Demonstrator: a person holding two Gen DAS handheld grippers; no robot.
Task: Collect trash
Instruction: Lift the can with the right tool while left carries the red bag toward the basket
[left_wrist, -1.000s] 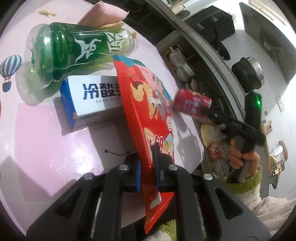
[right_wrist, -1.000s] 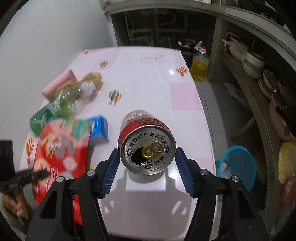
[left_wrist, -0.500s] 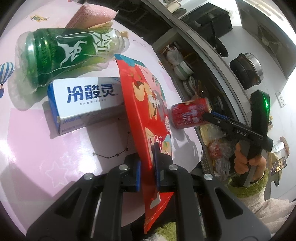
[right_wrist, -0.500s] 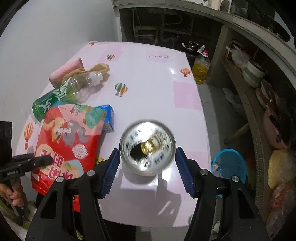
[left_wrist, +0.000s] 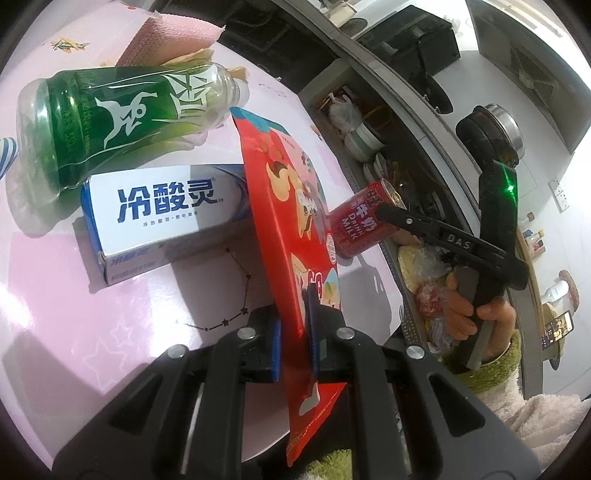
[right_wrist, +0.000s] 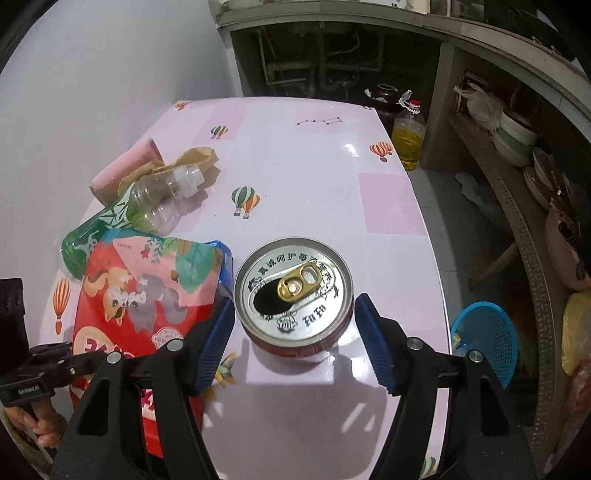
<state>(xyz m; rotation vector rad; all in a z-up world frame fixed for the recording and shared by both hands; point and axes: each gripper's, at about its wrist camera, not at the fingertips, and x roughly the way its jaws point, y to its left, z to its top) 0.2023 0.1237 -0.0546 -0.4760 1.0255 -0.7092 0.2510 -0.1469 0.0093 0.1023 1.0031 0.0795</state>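
Note:
My left gripper (left_wrist: 293, 334) is shut on a red snack bag (left_wrist: 291, 229), held edge-up above the pink table (left_wrist: 74, 314). The bag also shows in the right wrist view (right_wrist: 140, 288). My right gripper (right_wrist: 293, 332) is open, with its pads apart from the sides of a red milk can (right_wrist: 293, 291) that stands upright on the table. The can also shows in the left wrist view (left_wrist: 356, 225). A green plastic bottle (left_wrist: 110, 118) and a white-blue toothpaste box (left_wrist: 166, 214) lie on the table behind the bag.
A pink paper roll (right_wrist: 125, 170) and crumpled brown paper (right_wrist: 195, 155) lie by the bottle. A blue mesh basket (right_wrist: 484, 339) stands on the floor right of the table. An oil bottle (right_wrist: 408, 136) and shelves with bowls (right_wrist: 517, 136) are beyond.
My right gripper brought the can down from the air onto the table and its jaws have opened off it. My left gripper kept hold of the snack bag and moved slightly.

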